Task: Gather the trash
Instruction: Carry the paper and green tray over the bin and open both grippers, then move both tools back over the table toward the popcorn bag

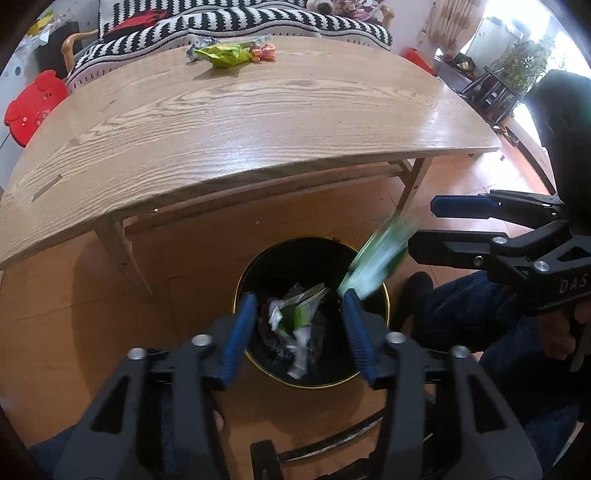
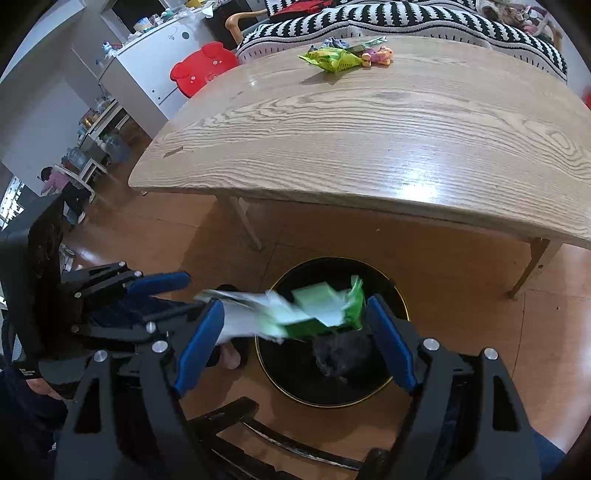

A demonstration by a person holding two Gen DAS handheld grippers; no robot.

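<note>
With both grippers, left (image 1: 299,332) and right (image 2: 295,339), released over the bin (image 1: 384,295), I fear the falling wrapper (image 2: 317,314) may clip its rim and land outside.

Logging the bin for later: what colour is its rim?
Gold, on a black bin; clearest in the right wrist view.

A wooden table (image 1: 236,122) is seen on an orange-brown floor (image 1: 92,332). Behind it, a sofa is covered by a black-and-white striped throw (image 1: 288,26). A red pig-shaped stool (image 2: 203,68) is placed beside a white cabinet (image 2: 144,70).
</note>
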